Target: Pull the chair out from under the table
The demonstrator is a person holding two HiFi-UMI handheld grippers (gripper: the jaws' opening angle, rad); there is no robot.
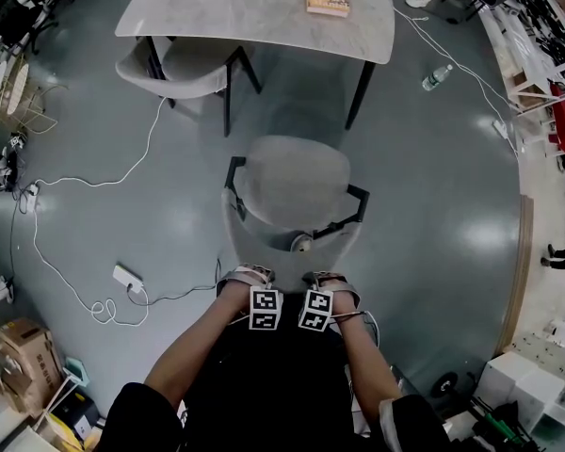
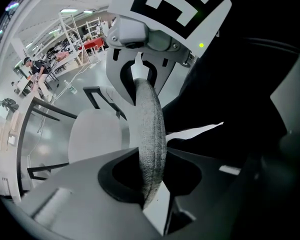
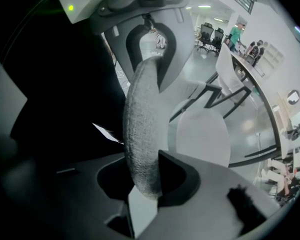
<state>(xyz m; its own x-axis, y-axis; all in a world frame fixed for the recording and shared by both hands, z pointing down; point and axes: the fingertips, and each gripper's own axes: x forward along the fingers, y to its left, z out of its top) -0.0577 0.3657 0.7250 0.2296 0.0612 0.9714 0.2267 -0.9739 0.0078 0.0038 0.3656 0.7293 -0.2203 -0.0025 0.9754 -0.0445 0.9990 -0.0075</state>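
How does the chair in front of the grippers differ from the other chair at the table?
The near chair stands clear of the table on open floor; the far chair is partly tucked under the table top. The left gripper and the right gripper are both shut on the near chair's backrest; nothing touches the far chair. Both chairs have a pale grey shell.

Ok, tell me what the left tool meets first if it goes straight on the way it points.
The chair's backrest rim: the left tool points steeply down and is clamped on it, so it would likely just press into that padded edge.
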